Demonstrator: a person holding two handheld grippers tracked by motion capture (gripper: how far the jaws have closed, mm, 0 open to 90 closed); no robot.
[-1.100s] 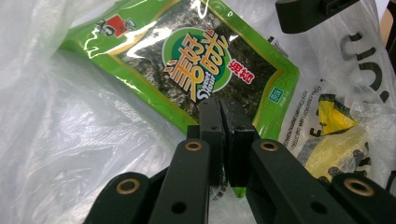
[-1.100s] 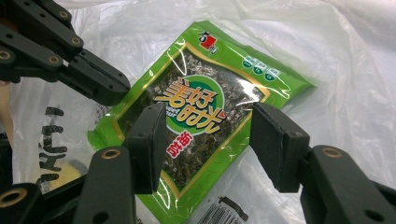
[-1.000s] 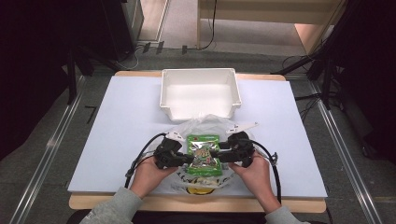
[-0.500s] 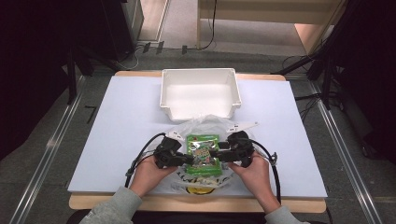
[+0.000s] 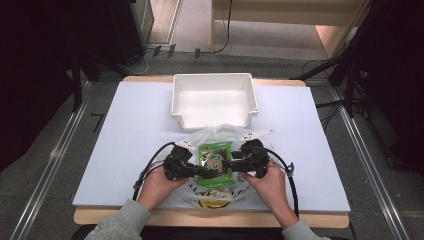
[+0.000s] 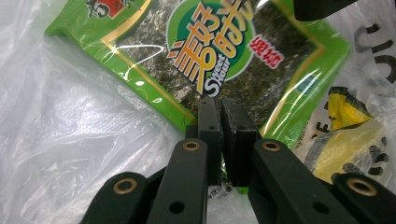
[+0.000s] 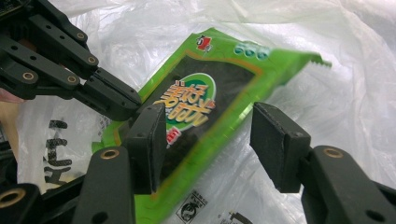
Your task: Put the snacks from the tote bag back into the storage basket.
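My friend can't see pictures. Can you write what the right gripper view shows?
A green snack packet lies between the open right gripper jaws, over a crinkly white plastic bag. The left gripper pinches the packet's edge.

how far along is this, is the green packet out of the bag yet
Partly. The green snack packet lies on top of the white plastic bag, the left gripper shut on its edge. The right gripper stands open around it. The white bin holds nothing, and placing it there looks left.
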